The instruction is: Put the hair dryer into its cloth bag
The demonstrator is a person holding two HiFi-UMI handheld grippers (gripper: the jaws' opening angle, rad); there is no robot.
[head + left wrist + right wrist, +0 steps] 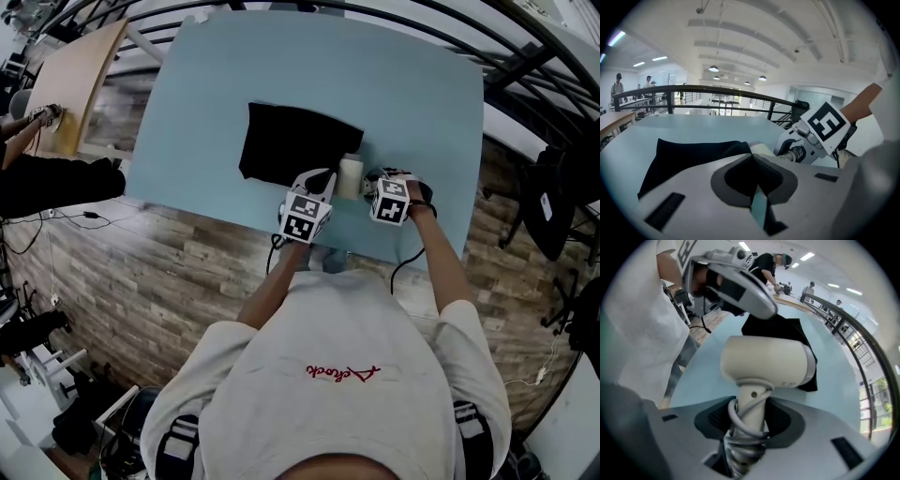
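A black cloth bag (pixel 295 142) lies flat in the middle of the light blue table (pixel 412 84). My left gripper (pixel 322 180) is shut on the bag's near right edge, and the cloth (pixel 693 154) rises to its closed jaw tips (pixel 751 154). The cream hair dryer (pixel 351 175) stands just right of that edge. My right gripper (pixel 749 405) is shut on its handle, which has the grey cord (pixel 740 427) wound round it. The dryer's head (pixel 764 362) lies against the bag's dark opening (pixel 787 333). The right gripper (pixel 811 133) also shows in the left gripper view.
The table's near edge (pixel 281 230) runs just below both grippers. A wooden table (pixel 75 84) and a person's arm (pixel 47 183) are at the far left. A railing (pixel 693 89) runs beyond the table. A dark chair (pixel 553 197) stands at the right.
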